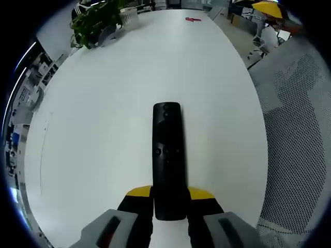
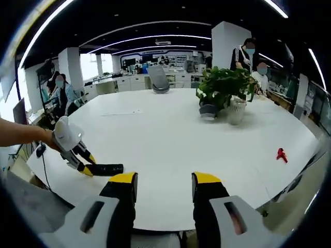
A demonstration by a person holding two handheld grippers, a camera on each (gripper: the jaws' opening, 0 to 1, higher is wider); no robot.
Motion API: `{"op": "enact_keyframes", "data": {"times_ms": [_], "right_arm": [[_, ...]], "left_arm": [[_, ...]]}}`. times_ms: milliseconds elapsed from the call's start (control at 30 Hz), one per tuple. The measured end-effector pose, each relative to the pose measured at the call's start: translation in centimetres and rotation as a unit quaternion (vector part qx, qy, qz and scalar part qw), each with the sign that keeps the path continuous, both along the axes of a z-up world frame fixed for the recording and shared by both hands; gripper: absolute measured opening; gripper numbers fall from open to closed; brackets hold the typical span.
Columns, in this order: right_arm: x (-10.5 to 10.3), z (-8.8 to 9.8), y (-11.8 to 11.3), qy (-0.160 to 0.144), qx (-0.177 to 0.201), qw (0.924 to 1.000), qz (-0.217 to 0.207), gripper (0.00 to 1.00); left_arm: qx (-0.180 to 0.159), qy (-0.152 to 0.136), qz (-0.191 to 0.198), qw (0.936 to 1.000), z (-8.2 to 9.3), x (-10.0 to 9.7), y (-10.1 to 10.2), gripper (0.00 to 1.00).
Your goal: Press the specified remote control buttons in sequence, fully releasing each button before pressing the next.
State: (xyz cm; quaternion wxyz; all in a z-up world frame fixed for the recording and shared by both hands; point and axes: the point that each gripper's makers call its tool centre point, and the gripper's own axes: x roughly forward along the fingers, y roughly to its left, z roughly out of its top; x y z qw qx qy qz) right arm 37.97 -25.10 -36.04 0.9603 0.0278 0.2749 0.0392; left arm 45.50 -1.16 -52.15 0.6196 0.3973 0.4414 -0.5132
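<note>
Remote control [image 1: 167,155]: it lies at the lower centre of the left gripper view, long axis running up the frame, its near end between your left gripper's jaws. In the right gripper view it is the dark bar [image 2: 106,169] at lower left.
Left gripper [image 1: 169,195]: your yellow-tipped jaws sit narrow against both long sides of the remote control's near end; you are holding it there, on or just above the table [image 1: 103,129]; the pictures do not settle which.
Right gripper [image 2: 164,181]: its jaws stand wide with nothing between them, at the bottom centre of its own view, well apart from the remote control.
Handling: you are likely dealing with a light, stiff plastic body with smooth, somewhat slippery sides. Keep your hold at the near end, clear of the buttons [image 1: 166,152], so the face stays free.
Pressing: expect the light body to tip or slide under a push, so brace it with the left gripper while you press with a jaw tip of the right, and lift fully off between presses.
Surroundings: a potted plant [image 2: 223,88] at upper right of the right gripper view, a small red object [image 2: 281,154] at right.
</note>
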Motion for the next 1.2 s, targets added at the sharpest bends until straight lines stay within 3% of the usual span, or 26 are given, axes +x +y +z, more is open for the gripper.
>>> {"op": "enact_keyframes", "data": {"times_ms": [167, 300, 400, 633, 767, 900, 1000, 1200], "right_arm": [[1.2, 1.5, 0.1, -0.007, 0.012, 0.9999, 0.009, 0.3], [3.2, 3.6, 0.7, -0.035, 0.022, 0.999, 0.017, 0.22], [5.1, 5.0, 1.8, -0.048, 0.025, 0.998, 0.031, 0.16], [7.9, 5.8, 5.1, -0.054, 0.038, 0.9955, 0.068, 0.03], [8.8, 4.8, 6.8, -0.05, 0.052, 0.994, 0.082, 0.0], [9.2, 2.0, 8.1, -0.021, 0.066, 0.9935, 0.09, 0.0], [8.8, 0.0, 9.6, 0.01, 0.117, 0.9891, 0.089, 0.0], [8.6, -2.0, 11.1, 0.033, 0.13, 0.9862, 0.098, 0.0]], "left_arm": [[-0.004, -0.006, -0.011, 0.9999, 0.1, -1.3, -0.1, 0.24], [-0.007, -0.008, -0.007, 0.9999, 0.1, -1.9, -0.1, 0.24], [-0.014, -0.01, 0.001, 0.9999, 0.1, -2.5, -0.1, 0.24], [-0.036, -0.007, 0.027, 0.999, 0.1, -4.3, -0.3, 0.24], [-0.053, -0.008, 0.044, 0.9976, 0.2, -5.2, -0.4, 0.24], [-0.072, -0.009, 0.058, 0.9957, 0.2, -6.0, -0.6, 0.24], [-0.09, -0.009, 0.063, 0.9939, 0.2, -6.6, -0.8, 0.24], [-0.095, -0.01, 0.037, 0.9947, 0.2, -7.4, -1.3, 0.24]]}}
